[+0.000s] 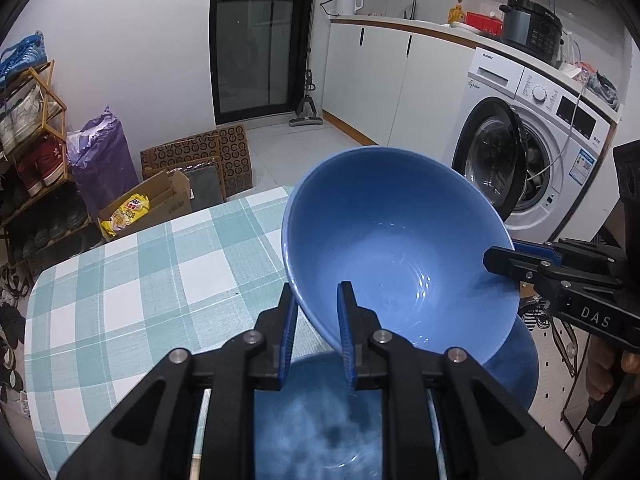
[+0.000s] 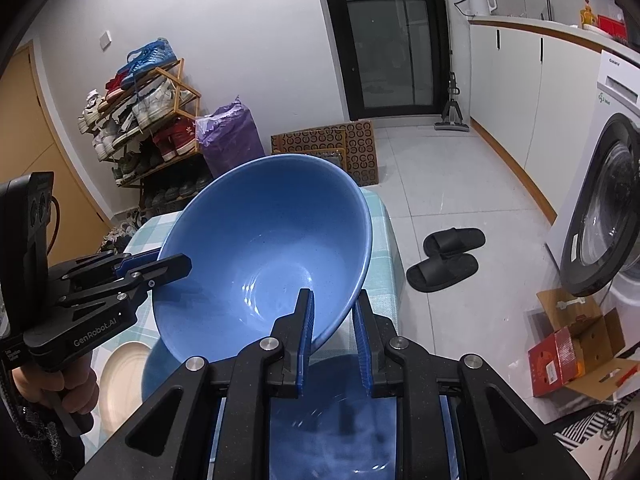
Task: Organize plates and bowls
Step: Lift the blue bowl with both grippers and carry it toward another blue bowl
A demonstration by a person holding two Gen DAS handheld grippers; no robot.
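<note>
Bowl (image 1: 392,240) above the table (image 1: 132,280), between both claws.

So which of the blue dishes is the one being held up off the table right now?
The upper blue bowl, tilted, with both hand-held grippers clamped on opposite sides of its rim. The other blue dish lies flat on the table beneath it.

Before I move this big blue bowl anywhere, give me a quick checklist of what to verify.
1. Left tool clamped on the large blue ceramic bowl rim: ok.
2. Right tool clamped on the opposite rim: ok.
3. Bowl empty inside: ok.
4. Bowl level: not ok, it tilts.
5. Bowl clear of the blue dish beneath it: ok.
6. Free space on the green checked tablecloth: ok.
7. Round cream plate out of the path: cannot tell.
</note>
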